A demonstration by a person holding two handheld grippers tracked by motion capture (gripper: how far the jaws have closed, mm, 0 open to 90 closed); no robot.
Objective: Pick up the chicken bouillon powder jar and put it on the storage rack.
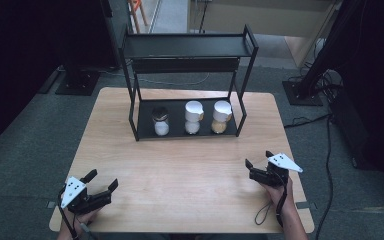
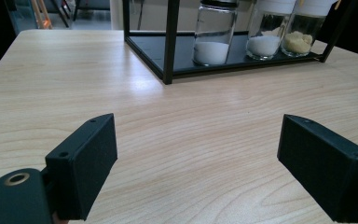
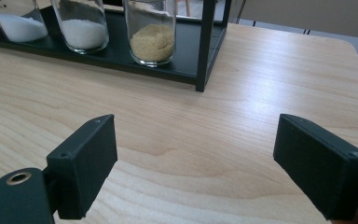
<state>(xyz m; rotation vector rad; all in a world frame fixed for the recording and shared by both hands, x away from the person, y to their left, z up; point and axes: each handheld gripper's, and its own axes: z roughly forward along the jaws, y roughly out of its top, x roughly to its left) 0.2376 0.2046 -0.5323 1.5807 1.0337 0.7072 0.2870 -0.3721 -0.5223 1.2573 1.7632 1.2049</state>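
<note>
Left gripper (image 1: 100, 181): jaws spread, empty, near-left | right gripper (image 1: 258, 160): spread, empty, near-right | three jars (image 1: 193, 118) on far rack (image 1: 145, 133), likely awaiting pickup.

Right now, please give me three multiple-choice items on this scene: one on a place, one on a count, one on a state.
1. Where do the jars stand?
A. on the rack's lower shelf
B. on the top shelf
C. on the bare table

2. How many jars have a white lid?
A. one
B. two
C. three

3. How are the two claws?
A. both open
B. both shut
C. one holds a jar

Answers:
1 A: all stand on the lower shelf of the rack.
2 B: the middle jar and right jar have white lids; the left jar a dark one.
3 A: the left claw and right claw stand with jaws apart, holding nothing.
</note>
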